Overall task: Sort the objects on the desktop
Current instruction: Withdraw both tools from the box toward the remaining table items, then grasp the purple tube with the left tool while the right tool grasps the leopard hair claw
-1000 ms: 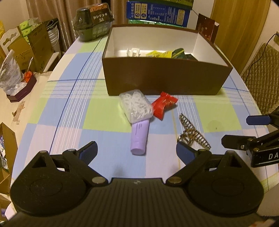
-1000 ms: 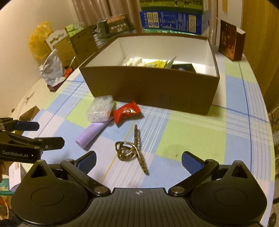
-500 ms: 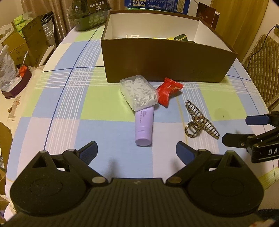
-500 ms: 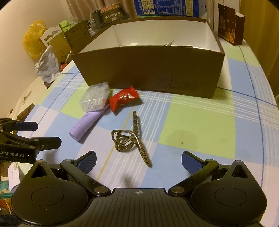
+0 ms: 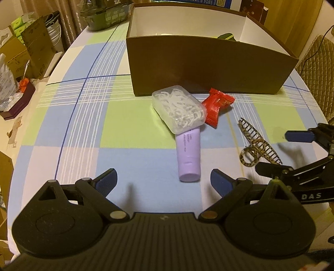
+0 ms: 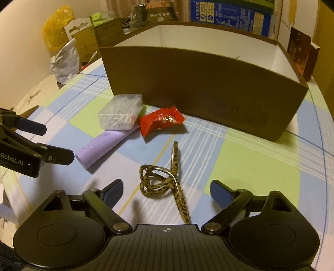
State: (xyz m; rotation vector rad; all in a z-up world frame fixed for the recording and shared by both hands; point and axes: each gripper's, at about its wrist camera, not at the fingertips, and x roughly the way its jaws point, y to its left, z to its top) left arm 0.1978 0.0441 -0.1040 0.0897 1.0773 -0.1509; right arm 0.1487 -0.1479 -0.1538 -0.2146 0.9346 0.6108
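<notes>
A purple tube (image 5: 189, 155) lies on the checked tablecloth, its far end under a clear box of white clips (image 5: 179, 108). A red snack packet (image 5: 218, 104) lies beside them, in front of a brown cardboard box (image 5: 204, 66). A leopard-print hair claw (image 5: 255, 149) lies to the right. My left gripper (image 5: 163, 182) is open and empty, just short of the tube's cap. My right gripper (image 6: 166, 191) is open and empty, with the hair claw (image 6: 165, 181) between its fingers. The tube (image 6: 104, 144), clip box (image 6: 121, 111), packet (image 6: 159, 122) and brown box (image 6: 204, 91) also show there.
The brown box holds several items, mostly hidden by its near wall. Behind it stand a dark green pack (image 5: 104, 12) and blue cartons (image 6: 229, 14). Cardboard boxes and bags (image 5: 18, 52) crowd the left side off the table. A padded chair (image 5: 317, 68) stands at right.
Both grippers have moved forward and lower toward the table. The hair claw now sits between the right gripper's fingers, and the tube is closer to the left gripper. No object has moved.
</notes>
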